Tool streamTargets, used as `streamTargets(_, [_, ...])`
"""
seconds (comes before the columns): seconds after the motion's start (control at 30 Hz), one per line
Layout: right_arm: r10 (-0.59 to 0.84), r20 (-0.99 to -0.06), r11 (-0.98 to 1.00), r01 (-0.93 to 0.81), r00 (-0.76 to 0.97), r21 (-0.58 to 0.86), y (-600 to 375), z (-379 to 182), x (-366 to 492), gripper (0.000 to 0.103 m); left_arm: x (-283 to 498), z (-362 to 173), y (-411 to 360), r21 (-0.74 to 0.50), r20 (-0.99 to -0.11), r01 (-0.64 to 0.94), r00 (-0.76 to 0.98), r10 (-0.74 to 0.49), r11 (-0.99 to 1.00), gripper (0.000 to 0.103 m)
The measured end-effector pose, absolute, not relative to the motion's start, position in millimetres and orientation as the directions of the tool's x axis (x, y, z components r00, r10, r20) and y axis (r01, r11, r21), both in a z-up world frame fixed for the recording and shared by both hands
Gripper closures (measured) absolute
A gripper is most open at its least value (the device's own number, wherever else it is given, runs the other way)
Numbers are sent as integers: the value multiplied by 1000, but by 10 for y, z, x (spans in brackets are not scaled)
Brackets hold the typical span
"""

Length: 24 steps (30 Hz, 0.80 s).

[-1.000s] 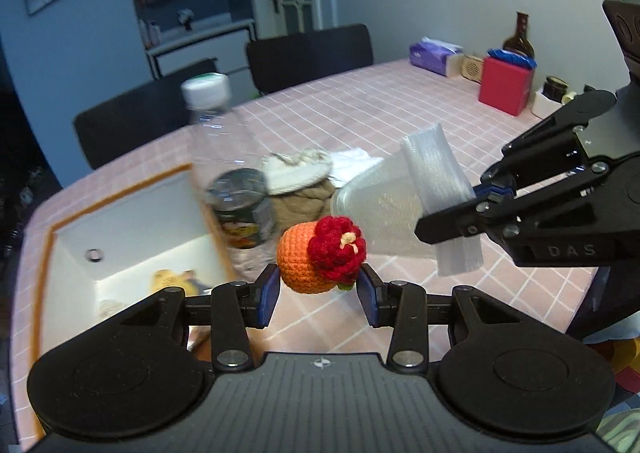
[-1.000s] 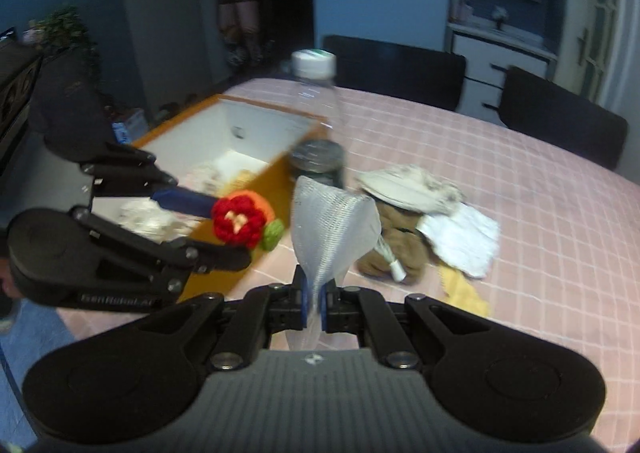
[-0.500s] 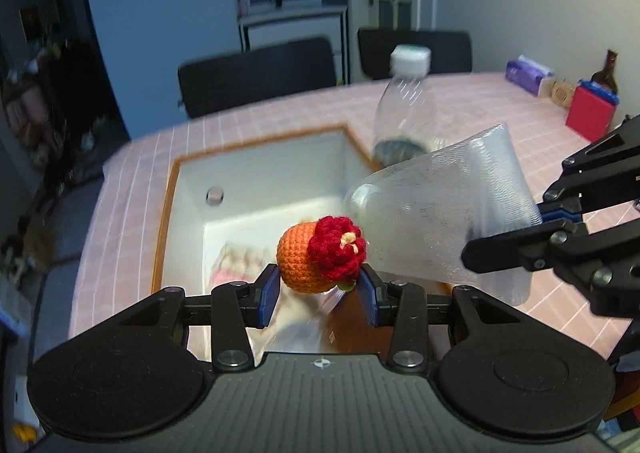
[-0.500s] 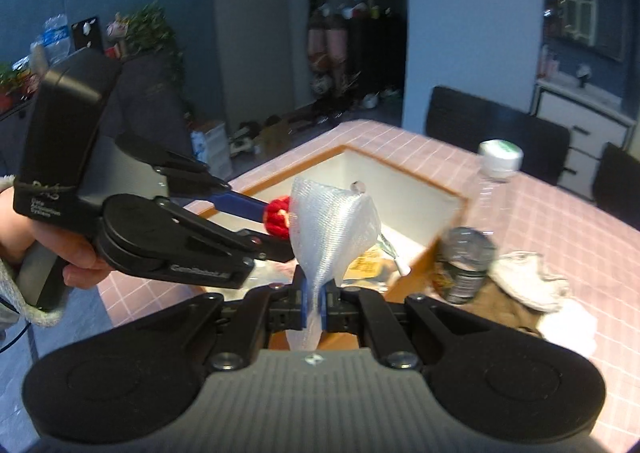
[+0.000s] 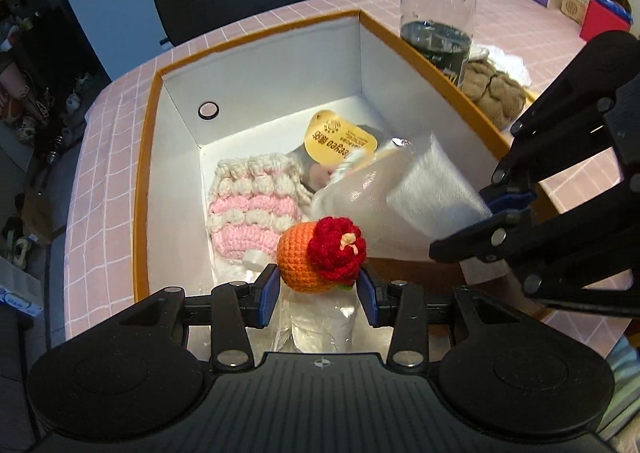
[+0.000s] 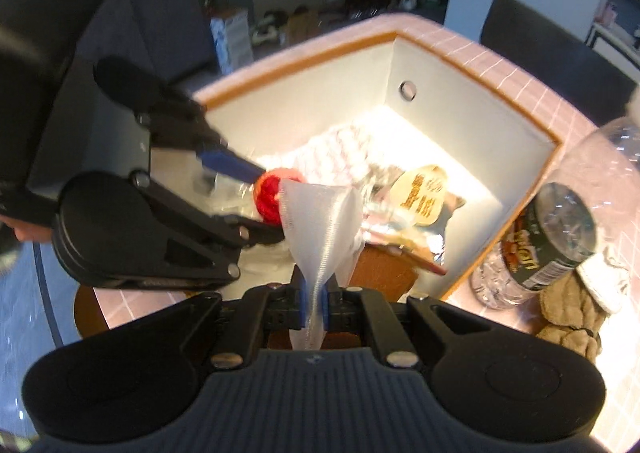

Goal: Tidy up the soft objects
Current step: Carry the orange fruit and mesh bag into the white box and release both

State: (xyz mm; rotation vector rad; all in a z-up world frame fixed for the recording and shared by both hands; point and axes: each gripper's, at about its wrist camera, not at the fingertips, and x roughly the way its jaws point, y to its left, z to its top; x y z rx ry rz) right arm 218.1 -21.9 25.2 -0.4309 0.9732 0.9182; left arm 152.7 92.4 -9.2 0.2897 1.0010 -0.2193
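- Change: a sec ago both wrist views looked across the pink table toward the chairs, w/ the box only at the left edge; now both point steeply down into the orange-rimmed box [image 5: 141, 189], which fills the middle of each frame
- Both loads came along unchanged – same grip on each as a sec ago, nothing dropped on the way
- Meaning for the task: the carry looks about done, both soft items hang over the open box, so letting go is prob next; not released yet
- Left gripper [image 5: 318, 289]: jaws about half open but clamped on the crochet orange ball [image 5: 298, 259] w/ the red flower [image 5: 338, 249], blue pads pressing both sides; ball sits at lower centre of the left view, above the box floor, not touching it as far as I can tell
- Right gripper [image 6: 315, 303]: jaws nearly closed, pinching the bottom edge of the white mesh pouch [image 6: 322, 221]; pouch fans upward at frame centre, over the near box wall
- In the right view the pouch overlaps the ball; contact vs just in front – can't tell
- Already in the box: pink-and-cream knit piece [image 5: 250, 205] centre-left, yellow tag [image 5: 340, 143] above centre, crinkly clear plastic low in frame
- Still outside: clear bottle [image 5: 438, 9] top right, brown plush [image 5: 494, 91] just right of it on the table – so more sorting prob left
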Motion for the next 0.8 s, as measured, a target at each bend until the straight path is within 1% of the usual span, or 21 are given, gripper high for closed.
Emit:
streamTargets(0.17, [460, -863, 552, -828, 208, 95, -147, 180, 2196, 97, 1629, -133, 928, 143, -863, 315, 504, -38, 938, 55])
streamTargets(0.23, [448, -868, 541, -838, 213, 73, -148, 145, 2168, 98, 1672, -140, 909, 140, -864, 310, 501, -37, 940, 54])
streamTargets(0.3, [439, -870, 529, -847, 225, 48, -141, 167, 2083, 97, 1713, -154, 906, 138, -864, 304, 502, -35, 943, 51])
streamTargets(0.4, [443, -864, 513, -858, 237, 27, -166, 198, 2022, 87, 1744, -156, 916, 129, -864, 289, 503, -36, 949, 51])
streamTargets(0.43, [447, -860, 508, -861, 245, 19, -184, 228, 1999, 81, 1753, -150, 918, 130, -863, 284, 505, -33, 950, 50])
streamTargets(0.47, [449, -855, 509, -861, 259, 7, -209, 264, 1975, 72, 1758, -141, 922, 131, -862, 280, 506, -30, 951, 48])
streamTargets(0.53, [459, -843, 512, -859, 281, -8, -259, 336, 1954, 60, 1753, -105, 926, 133, -855, 271, 517, -28, 953, 40])
streamTargets(0.6, [466, -833, 520, -854, 297, -13, -303, 382, 1946, 59, 1736, -49, 919, 134, -848, 268, 530, -29, 954, 34])
streamTargets(0.77, [486, -804, 552, -834, 342, -21, -397, 504, 1935, 48, 1663, 100, 879, 163, -823, 254, 568, -10, 953, 28])
streamTargets(0.8, [489, -798, 559, -829, 351, -22, -417, 525, 1936, 47, 1643, 123, 873, 170, -817, 249, 577, -5, 953, 27])
